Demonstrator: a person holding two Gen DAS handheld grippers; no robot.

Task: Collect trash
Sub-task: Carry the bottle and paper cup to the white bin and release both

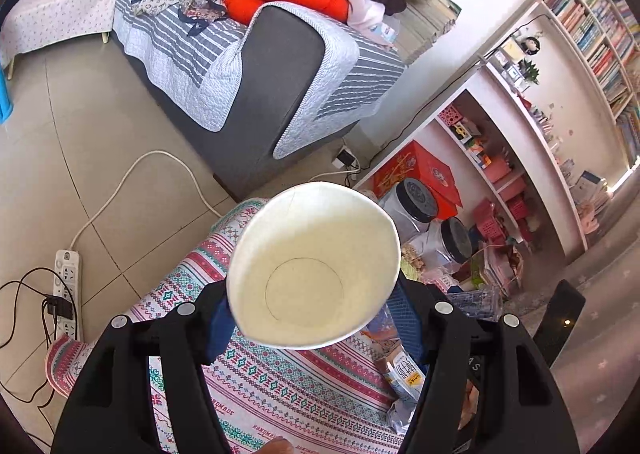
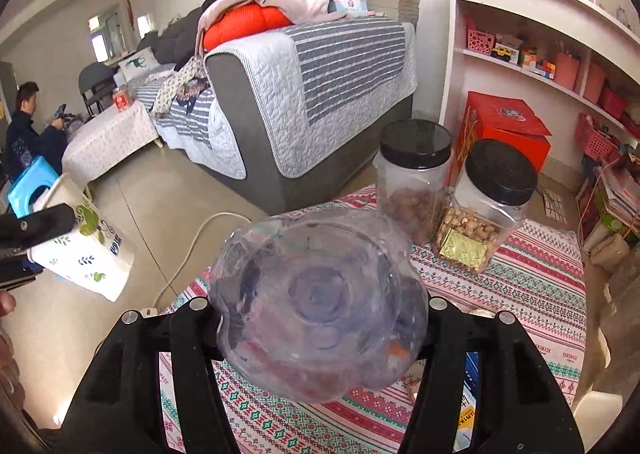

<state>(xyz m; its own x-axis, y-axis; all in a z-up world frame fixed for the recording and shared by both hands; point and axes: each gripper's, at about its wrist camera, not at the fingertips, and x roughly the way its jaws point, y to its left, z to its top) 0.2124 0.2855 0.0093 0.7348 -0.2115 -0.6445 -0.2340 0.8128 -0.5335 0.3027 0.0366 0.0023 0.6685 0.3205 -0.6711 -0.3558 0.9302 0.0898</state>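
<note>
Paper cup [image 1: 314,266], empty, is clamped by its wall in the left claw [image 1: 316,314], held above the patterned cloth [image 1: 280,374]; a carton [image 1: 402,374] and wrappers remain on that cloth.

Right view: clear crumpled bottle [image 2: 316,306] is clamped in the right claw [image 2: 320,318], above the same cloth, nearer the camera than two nut jars [image 2: 416,174].

Judgement: two items picked up, none binned; no bin visible.

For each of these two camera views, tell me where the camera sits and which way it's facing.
Left wrist: on the left hand-held gripper, looking down along its fingers at the paper cup it holds, above the patterned tablecloth.
Right wrist: on the right hand-held gripper, looking down at its clear plastic bottle.
Shared: sofa, two jars, tablecloth.
</note>
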